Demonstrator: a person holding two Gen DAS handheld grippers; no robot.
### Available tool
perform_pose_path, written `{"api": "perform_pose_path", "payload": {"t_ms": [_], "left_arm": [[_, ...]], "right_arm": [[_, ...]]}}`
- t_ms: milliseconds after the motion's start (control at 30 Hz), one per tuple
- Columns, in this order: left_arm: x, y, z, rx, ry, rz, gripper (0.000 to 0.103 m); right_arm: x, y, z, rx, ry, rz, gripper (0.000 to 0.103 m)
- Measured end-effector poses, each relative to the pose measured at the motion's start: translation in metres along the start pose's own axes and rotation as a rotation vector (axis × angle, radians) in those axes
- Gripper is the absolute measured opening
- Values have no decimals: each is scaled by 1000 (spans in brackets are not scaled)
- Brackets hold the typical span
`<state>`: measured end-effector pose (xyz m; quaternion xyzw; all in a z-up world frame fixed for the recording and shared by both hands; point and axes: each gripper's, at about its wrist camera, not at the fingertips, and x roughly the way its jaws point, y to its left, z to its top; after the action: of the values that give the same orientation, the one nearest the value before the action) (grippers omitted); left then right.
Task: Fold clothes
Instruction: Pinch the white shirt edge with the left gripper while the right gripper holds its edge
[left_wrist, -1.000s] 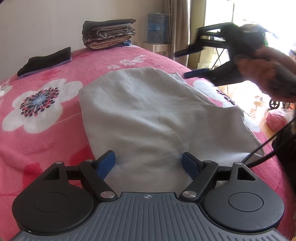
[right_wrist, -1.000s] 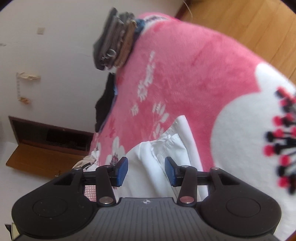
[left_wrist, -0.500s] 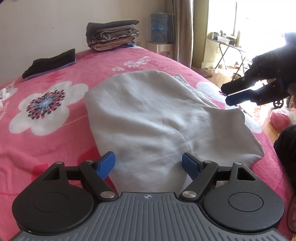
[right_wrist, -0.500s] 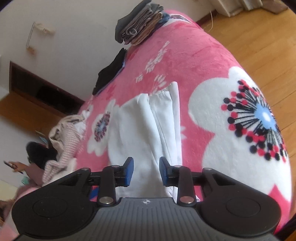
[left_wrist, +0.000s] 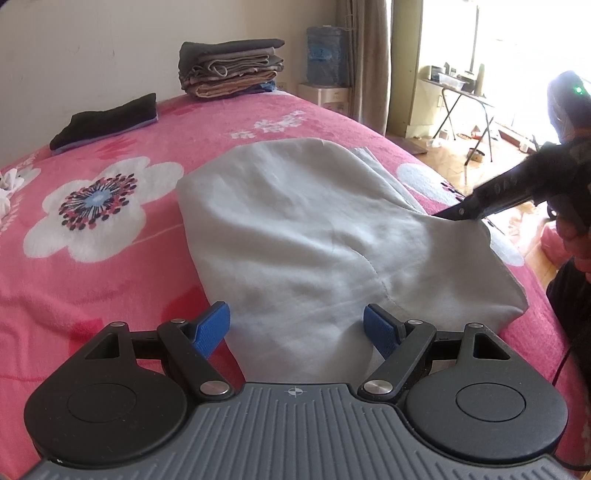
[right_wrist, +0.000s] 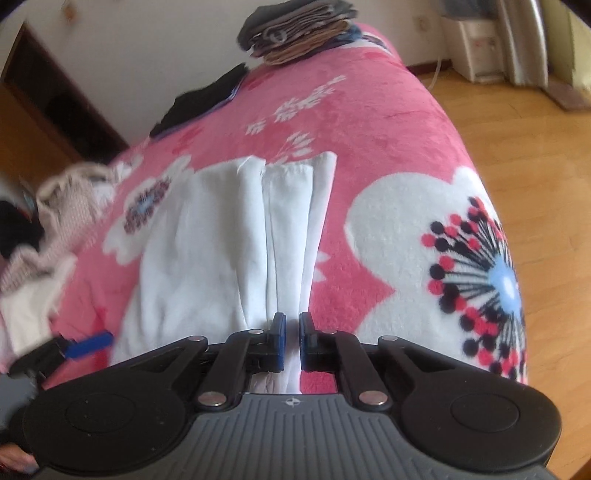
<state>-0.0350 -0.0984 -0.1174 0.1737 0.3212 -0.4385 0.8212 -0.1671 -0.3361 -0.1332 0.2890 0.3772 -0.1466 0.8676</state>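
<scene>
A pale grey-white garment (left_wrist: 303, 229) lies partly folded on the pink flowered blanket (left_wrist: 110, 236); it also shows in the right wrist view (right_wrist: 236, 243). My left gripper (left_wrist: 297, 328) is open, its blue pads wide apart over the garment's near edge. My right gripper (right_wrist: 291, 339) is shut on a fold at the garment's right edge. It appears in the left wrist view (left_wrist: 458, 214) with its tip at the cloth's right side. The left gripper's blue pad shows in the right wrist view (right_wrist: 90, 341).
A stack of folded clothes (left_wrist: 229, 68) and a dark folded garment (left_wrist: 107, 120) sit at the far end of the bed. A heap of unfolded clothes (right_wrist: 48, 229) lies at the left. Wooden floor (right_wrist: 535, 155) drops off past the bed's right edge.
My right gripper came down to the garment's right edge and closed on a fold of it. My left gripper stayed open over the near edge.
</scene>
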Motion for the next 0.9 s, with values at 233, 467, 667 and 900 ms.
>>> {"api": "perform_pose_path", "payload": {"t_ms": [233,467,667,900], "left_arm": [[-1,1,-1,-4,-1,-3,80],[-1,1,-2,-8,0,-8,80],[0,2,-2,-15,3,-11,80],[0,2,-3,-15,5,-10,80]], "right_arm": [[-3,31,1,-239,-29,-91,8],[8,28,5,-295,-11,-115,9],[12,44,6,-408,-4,-109,9],[18,40,17,-383,30,-59,10]]}}
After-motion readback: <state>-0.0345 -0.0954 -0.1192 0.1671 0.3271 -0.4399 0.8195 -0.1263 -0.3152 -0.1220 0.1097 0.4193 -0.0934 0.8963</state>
